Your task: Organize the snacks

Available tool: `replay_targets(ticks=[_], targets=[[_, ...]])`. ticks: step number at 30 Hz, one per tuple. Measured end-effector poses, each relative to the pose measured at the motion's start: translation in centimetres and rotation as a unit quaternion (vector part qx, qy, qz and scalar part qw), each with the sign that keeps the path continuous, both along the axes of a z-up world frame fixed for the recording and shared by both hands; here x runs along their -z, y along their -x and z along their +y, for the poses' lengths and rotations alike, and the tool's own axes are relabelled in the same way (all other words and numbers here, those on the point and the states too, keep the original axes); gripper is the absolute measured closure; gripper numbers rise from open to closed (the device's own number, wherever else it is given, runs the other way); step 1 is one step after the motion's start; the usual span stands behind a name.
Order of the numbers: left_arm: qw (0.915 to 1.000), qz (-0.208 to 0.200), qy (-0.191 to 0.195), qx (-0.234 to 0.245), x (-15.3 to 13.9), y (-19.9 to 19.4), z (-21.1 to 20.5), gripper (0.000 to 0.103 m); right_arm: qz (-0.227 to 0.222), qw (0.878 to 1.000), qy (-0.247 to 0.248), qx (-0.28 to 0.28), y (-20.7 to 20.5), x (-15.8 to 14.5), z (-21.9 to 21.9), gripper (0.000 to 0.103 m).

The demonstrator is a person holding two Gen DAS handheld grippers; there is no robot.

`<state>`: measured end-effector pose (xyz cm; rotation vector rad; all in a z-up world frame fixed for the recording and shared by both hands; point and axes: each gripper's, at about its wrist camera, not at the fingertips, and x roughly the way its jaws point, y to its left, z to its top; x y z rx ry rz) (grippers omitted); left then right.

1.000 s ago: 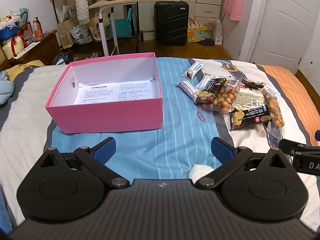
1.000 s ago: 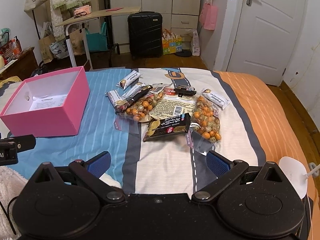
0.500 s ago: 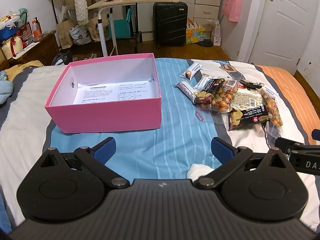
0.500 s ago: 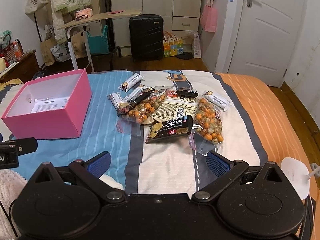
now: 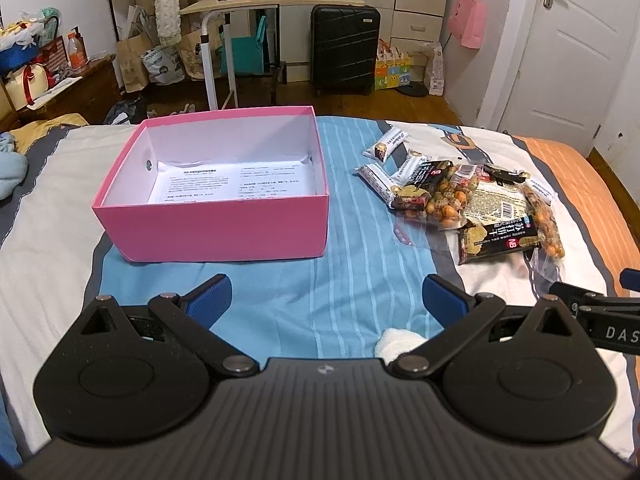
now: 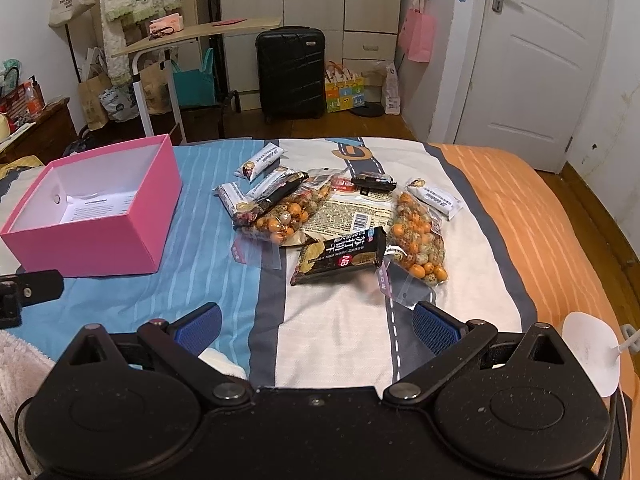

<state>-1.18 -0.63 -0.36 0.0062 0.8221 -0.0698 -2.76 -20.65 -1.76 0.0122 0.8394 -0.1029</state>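
A bed covered with a striped blue, white, grey and orange sheet point(image 5: 352, 280) fills the middle of both views. On its blue part, left of centre in the left wrist view, sits an open pink cardboard box with a white inside point(image 5: 216, 232), holding only a printed paper sheet point(image 5: 236, 182) flat on its floor. The snacks lie in a loose pile well to the right of the box, near the centre of the right wrist view: a clear bag of orange and green coated nuts point(image 6: 292, 212), a second such bag point(image 6: 416, 236) to its right, a pale flat packet with a barcode point(image 6: 348, 212) between them, a black cracker packet with white lettering point(image 6: 344, 256) nearest the camera, and several small white wrapped bars point(image 6: 262, 160) at the far edge. The left gripper point(image 5: 326, 294) hangs low over the blue stripes, jaws wide and empty. The right gripper point(image 6: 316, 324) hovers just short of the pile, likewise spread wide, holding nothing.
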Motion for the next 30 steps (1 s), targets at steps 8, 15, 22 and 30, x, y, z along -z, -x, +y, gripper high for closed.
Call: replay_targets(ticks=[8,15,22,30], targets=[[1.0000,-0.001,0.007,0.004,-0.3,0.2,0.8,0.000,-0.011,1.000,-0.001,-0.011,0.1,-0.2,0.1,0.000],[1.0000,0.000,0.007,0.005,-0.3,0.0,1.2,0.000,-0.014,1.000,-0.002,-0.017,0.2,-0.3,0.2,0.000],[1.0000,0.002,0.008,0.005,-0.2,-0.1,1.3,0.000,-0.020,0.999,-0.007,-0.026,0.1,-0.3,-0.1,0.000],[0.9991,0.010,0.027,0.033,-1.1,-5.1,1.1,0.002,-0.096,0.984,-0.065,-0.136,-3.2,-1.4,-2.8,0.000]])
